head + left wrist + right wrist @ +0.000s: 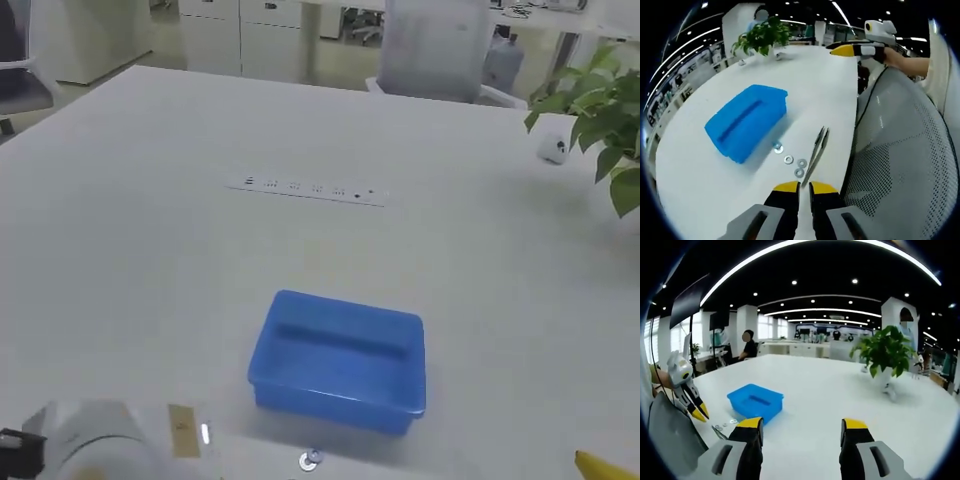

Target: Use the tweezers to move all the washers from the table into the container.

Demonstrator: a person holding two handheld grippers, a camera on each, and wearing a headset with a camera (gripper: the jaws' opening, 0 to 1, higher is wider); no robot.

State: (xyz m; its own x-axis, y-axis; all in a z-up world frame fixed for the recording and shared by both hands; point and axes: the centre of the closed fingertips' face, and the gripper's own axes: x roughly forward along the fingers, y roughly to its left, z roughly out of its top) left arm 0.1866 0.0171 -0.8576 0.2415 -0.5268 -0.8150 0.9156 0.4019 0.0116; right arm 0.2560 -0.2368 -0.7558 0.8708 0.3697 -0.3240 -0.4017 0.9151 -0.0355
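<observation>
Washers [788, 159] lie just ahead of the left claw [805, 187], squeezed tight on nothing. The right claw [802, 423] gapes wide. The thin tweezers [817, 150] beside them could slip when grabbed.

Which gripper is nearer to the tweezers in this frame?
Left. The left gripper sits just short of the tweezers, beside the washers. The right gripper is held well away from them.
</observation>
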